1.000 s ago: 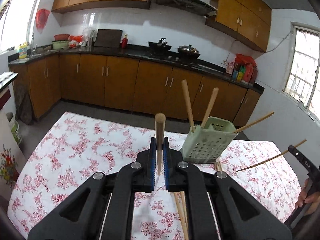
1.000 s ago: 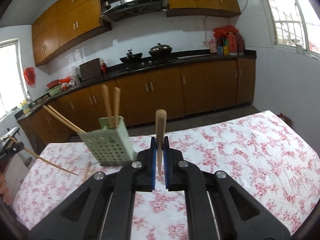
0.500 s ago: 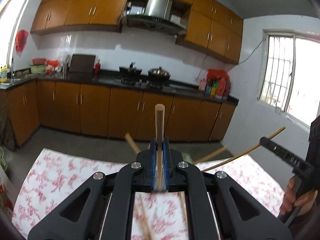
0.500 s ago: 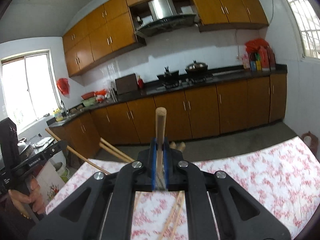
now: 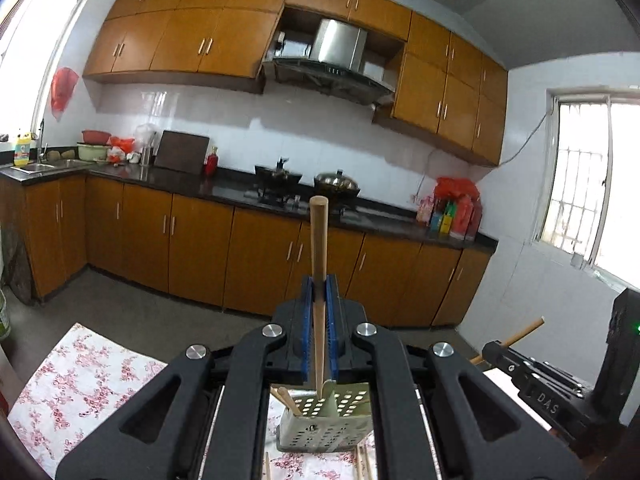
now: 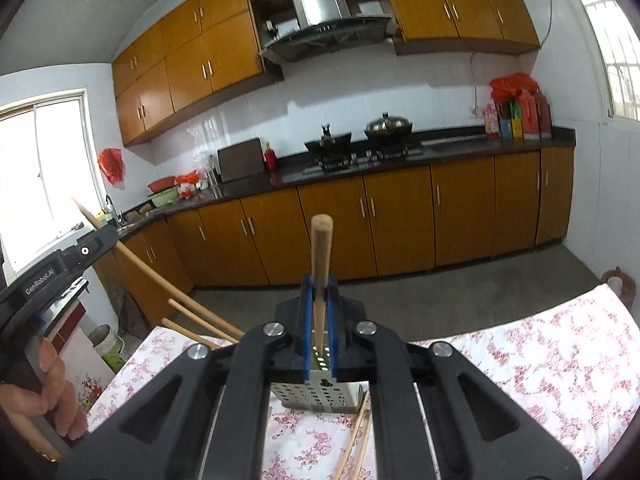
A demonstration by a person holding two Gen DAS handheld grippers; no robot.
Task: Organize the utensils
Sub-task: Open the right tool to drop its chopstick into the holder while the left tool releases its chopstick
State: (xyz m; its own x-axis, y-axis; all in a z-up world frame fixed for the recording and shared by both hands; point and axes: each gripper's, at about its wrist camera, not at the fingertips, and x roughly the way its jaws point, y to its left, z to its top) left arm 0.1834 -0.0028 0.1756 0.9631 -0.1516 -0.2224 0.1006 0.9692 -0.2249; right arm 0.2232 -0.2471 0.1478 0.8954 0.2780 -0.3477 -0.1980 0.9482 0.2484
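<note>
Below me the floral tabletop (image 6: 560, 360) carries the green perforated holder (image 5: 324, 420). My left hand-held gripper (image 5: 319, 300) is clenched on one chopstick (image 5: 319, 264), my right hand-held gripper (image 6: 319, 300) on another (image 6: 320, 264). Both tips seem to hover over the holder's mouth, though my fingers partly hide it. I should lower straight, one at a time, avoiding the sticks already inside.

A white tablecloth (image 6: 560, 360) is patterned with red-pink flowers. The perforated holder (image 5: 324, 424) is coloured pale green. Light tan wood is seen in each chopstick (image 5: 319, 280). Black grippers (image 6: 319, 320) are lined with blue pads (image 6: 306, 320). Orange-brown cabinets (image 5: 200, 240) are topped by a black counter (image 5: 240, 190); the wall tiles (image 5: 320, 136) are white.
</note>
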